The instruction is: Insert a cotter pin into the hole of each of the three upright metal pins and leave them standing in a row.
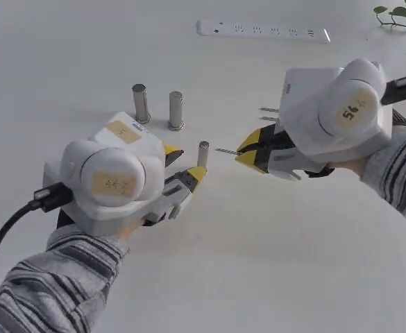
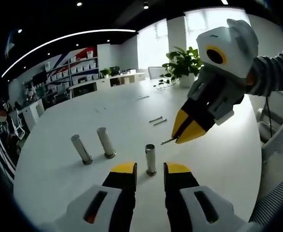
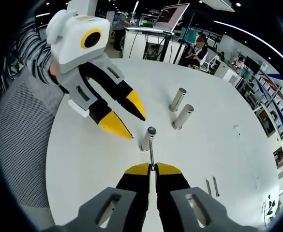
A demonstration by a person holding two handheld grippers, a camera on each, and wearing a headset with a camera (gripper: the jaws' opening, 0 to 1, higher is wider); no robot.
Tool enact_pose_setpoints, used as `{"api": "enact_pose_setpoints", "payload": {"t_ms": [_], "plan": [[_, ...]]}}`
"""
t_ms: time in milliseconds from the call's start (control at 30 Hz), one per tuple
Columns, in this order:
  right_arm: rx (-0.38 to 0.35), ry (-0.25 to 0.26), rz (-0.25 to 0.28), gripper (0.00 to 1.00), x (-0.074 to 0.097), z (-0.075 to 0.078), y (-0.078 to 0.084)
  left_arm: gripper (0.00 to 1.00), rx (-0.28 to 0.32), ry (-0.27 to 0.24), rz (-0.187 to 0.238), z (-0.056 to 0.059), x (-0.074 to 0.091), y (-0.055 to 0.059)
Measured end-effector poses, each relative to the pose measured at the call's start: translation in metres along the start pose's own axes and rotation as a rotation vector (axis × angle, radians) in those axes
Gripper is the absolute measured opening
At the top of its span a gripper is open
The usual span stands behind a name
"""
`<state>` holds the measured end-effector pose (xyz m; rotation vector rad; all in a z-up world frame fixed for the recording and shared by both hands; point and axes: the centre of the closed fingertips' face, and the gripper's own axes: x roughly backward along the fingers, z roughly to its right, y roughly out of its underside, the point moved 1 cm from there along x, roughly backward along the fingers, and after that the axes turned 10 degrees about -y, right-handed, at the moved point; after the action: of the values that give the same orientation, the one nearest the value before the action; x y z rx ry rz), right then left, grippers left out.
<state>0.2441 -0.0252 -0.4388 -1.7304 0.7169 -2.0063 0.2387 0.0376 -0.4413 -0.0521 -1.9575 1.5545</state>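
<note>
Left of and behind the near pin [image 1: 203, 154], two other pins [image 1: 141, 103] stand upright. Spare cotter pins [image 1: 268, 109] lie beside the right gripper [image 1: 246, 152], and a power strip [image 1: 264, 30] lies farther back. The left gripper [image 1: 186, 161] has its jaws apart on either side of the near pin; contact cannot be told. The right gripper is clamped on a cotter pin [image 1: 225, 150]. In the head view its tip stops just short of the near pin; the right gripper view places the tip at the pin's upper end.

Shiny smooth metal pins [image 1: 175, 111] on a matt white table [image 1: 258, 243].

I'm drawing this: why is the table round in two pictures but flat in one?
Fisheye lenses bend it: the table bulges round in the left gripper view, and its edge bows in the right gripper view. The head view keeps it flat and evenly lit, with faint shadows.
</note>
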Motion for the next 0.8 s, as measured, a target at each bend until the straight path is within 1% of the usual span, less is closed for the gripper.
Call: {"api": "enact_pose_setpoints", "payload": {"t_ms": [67, 100, 167, 300, 433, 633, 800], "plan": [[-0.009, 0.002, 0.002, 0.0, -0.002, 0.001, 0.0, 0.18, 0.005, -0.005, -0.006, 0.0, -0.004, 0.001], [-0.015, 0.006, 0.005, 0.0, -0.003, 0.006, 0.001, 0.18, -0.001, -0.01, -0.009, 0.0, -0.007, 0.002], [-0.025, 0.003, 0.013, 0.0, -0.005, 0.006, 0.0, 0.18, -0.008, -0.014, -0.016, -0.001, -0.012, 0.004], [-0.03, -0.001, 0.017, 0.0, -0.008, 0.008, -0.001, 0.16, -0.002, -0.009, -0.022, 0.001, -0.019, 0.005], [-0.032, -0.006, 0.021, 0.0, -0.009, 0.008, -0.001, 0.15, -0.013, 0.004, -0.024, 0.005, -0.026, 0.005], [-0.029, -0.01, 0.026, 0.0, -0.011, 0.008, -0.003, 0.13, -0.003, 0.007, -0.033, 0.008, -0.033, 0.006], [-0.026, -0.014, 0.023, 0.0, -0.012, 0.009, -0.004, 0.09, 0.016, 0.006, -0.046, 0.009, -0.035, 0.009]]}}
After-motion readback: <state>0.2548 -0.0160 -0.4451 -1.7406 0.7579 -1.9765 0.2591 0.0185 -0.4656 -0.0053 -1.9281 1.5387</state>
